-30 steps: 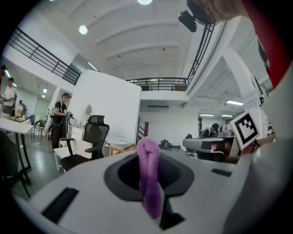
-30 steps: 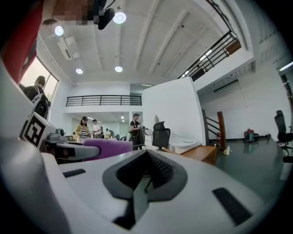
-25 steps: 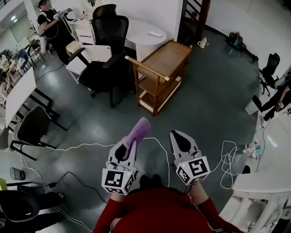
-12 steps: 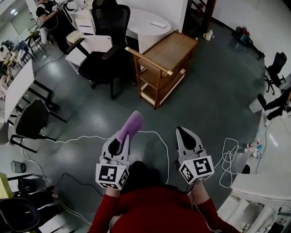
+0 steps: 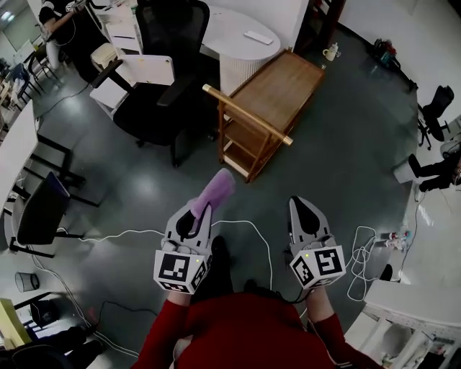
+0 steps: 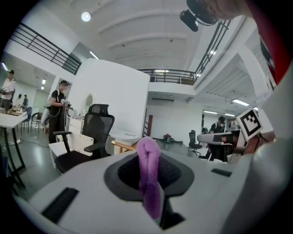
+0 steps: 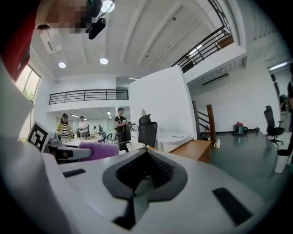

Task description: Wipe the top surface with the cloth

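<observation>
A purple cloth (image 5: 214, 190) sticks out forward from my left gripper (image 5: 196, 210), which is shut on it; in the left gripper view the cloth (image 6: 149, 178) stands pinched between the jaws. My right gripper (image 5: 303, 209) is held beside it at the right, shut with nothing in it. Both hang above the grey floor, short of the wooden cart (image 5: 268, 108), whose flat top surface (image 5: 279, 89) lies ahead. In the right gripper view the cart (image 7: 192, 149) shows past the jaws, and the cloth (image 7: 99, 149) at the left.
A black office chair (image 5: 164, 68) stands left of the cart, a round white table (image 5: 234, 37) behind it. White cables (image 5: 245, 230) trail over the floor under my grippers. Desks and chairs line the left side; a person (image 5: 61, 16) stands at far left. A white jug (image 5: 330, 52) sits on the floor beyond.
The whole view has shifted: the cart now lies closer and more to the right of the cloth. Both grippers keep their hold and their spacing.
</observation>
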The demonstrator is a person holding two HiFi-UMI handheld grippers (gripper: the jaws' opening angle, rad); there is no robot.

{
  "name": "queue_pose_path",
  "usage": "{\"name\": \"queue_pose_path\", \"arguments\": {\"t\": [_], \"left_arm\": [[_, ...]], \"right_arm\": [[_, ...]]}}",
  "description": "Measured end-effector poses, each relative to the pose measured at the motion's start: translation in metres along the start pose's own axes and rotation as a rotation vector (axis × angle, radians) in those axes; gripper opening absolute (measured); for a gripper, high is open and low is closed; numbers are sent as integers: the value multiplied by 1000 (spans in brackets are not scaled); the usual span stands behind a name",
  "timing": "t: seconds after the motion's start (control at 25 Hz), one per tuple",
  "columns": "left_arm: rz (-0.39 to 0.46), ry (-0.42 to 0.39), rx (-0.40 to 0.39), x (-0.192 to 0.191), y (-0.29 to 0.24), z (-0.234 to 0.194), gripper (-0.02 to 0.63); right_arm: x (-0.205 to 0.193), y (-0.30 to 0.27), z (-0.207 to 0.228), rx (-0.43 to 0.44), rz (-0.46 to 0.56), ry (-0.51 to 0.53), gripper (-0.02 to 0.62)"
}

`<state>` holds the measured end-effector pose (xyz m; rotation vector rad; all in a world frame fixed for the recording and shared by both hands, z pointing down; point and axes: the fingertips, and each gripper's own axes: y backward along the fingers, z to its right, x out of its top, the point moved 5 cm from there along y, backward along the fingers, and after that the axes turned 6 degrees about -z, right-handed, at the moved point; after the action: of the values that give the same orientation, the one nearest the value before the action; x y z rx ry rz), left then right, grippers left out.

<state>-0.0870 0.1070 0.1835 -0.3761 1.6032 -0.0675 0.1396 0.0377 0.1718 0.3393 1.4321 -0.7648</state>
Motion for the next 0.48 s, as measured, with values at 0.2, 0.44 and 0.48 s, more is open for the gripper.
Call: {"name": "queue_pose_path", "arguments": {"t": [0.2,0.44,0.48], "left_arm": [[8,-46,-100,27,-46,-33,57],[-16,-79,-179,34,-88,-31,57],[-28,-80,-195,32,-95,-29,57]], "right_arm": [[17,-39,5,-99,5,-17,12],[18,-56,19,-151,-4,-22,12],[18,-56,21,-157,-7,-26,12]]}}
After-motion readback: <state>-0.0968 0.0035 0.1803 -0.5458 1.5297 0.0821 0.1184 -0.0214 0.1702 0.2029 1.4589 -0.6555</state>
